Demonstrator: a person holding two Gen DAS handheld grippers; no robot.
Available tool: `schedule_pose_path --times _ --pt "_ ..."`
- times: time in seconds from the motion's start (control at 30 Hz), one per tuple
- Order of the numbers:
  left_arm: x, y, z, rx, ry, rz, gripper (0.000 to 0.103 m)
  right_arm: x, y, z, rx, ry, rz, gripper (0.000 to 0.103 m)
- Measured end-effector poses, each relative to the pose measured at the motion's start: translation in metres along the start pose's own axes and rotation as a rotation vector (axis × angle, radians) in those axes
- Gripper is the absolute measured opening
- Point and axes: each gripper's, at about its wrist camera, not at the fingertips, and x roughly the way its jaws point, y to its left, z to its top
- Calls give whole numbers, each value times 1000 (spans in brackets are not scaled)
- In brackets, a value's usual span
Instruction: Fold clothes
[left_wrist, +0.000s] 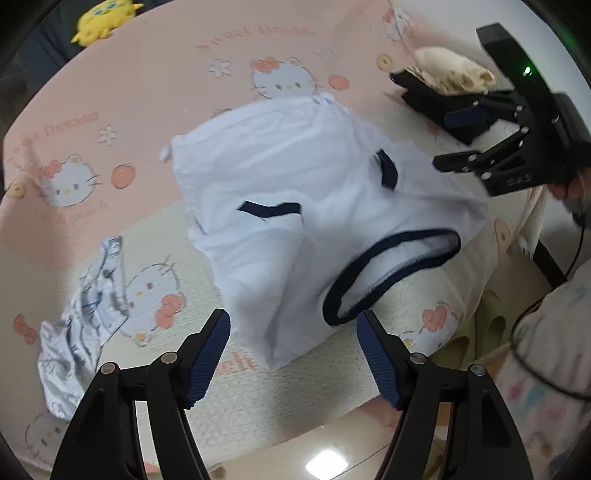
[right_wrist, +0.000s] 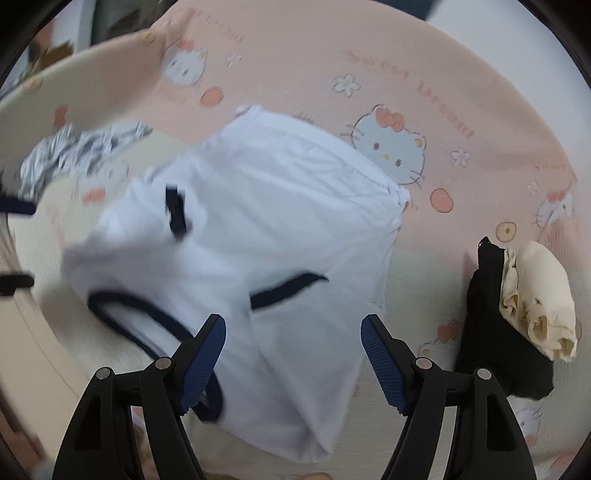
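Observation:
A white T-shirt (left_wrist: 295, 192) (right_wrist: 266, 206) with navy trim lies crumpled on a pink and cream cat-print bedsheet (left_wrist: 147, 74) (right_wrist: 369, 55). Its navy-edged neck opening (left_wrist: 391, 273) faces the bed's near edge. My left gripper (left_wrist: 292, 315) hovers open over the shirt's near shoulder, pads not pressing the cloth. My right gripper (right_wrist: 293, 319) is open too, above the shirt's lower part with white fabric showing between its fingers. In the left wrist view the right gripper (left_wrist: 441, 142) hangs open at the shirt's far right side. The left gripper's fingertips (right_wrist: 14, 282) peek in at the right wrist view's left edge.
A folded cream garment (right_wrist: 539, 295) (left_wrist: 454, 70) rests on a black one (right_wrist: 487, 332) at the right. A crumpled blue-patterned garment (left_wrist: 85, 325) (right_wrist: 74, 151) lies at the left. A yellow plush toy (left_wrist: 103, 18) sits far back. Green slippers (left_wrist: 480, 332) and a person's sleeve (left_wrist: 546, 350) are beyond the bed edge.

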Motion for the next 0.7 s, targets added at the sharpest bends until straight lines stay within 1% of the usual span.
schedule_pose_path --times 0.07,0.2,0.3,0.37,0.43,0.53,0.6,0.7 --pt "11 -7 0 45 10 13 69 0 -9 -11 11 7 16 75" --pt "27 -18 -5 171 24 70 69 -2 -14 -37 5 22 18 75" --pt "36 -27 -11 292 22 141 69 -2 -2 -53 -56 30 -16 75" --pt "39 -33 -17 364 6 210 69 -2 10 -65 -107 19 -44 75" --pt "42 -35 -22 394 -2 247 69 1 21 -74 -140 8 -64 75" --pt "50 -37 -29 433 -1 288 69 13 35 -84 -200 31 -98 75" --pt "56 -39 -34 453 -3 313 69 17 44 -94 -245 26 -119 75" --pt "61 -43 -39 481 1 337 69 22 55 -104 -315 14 -178 75"
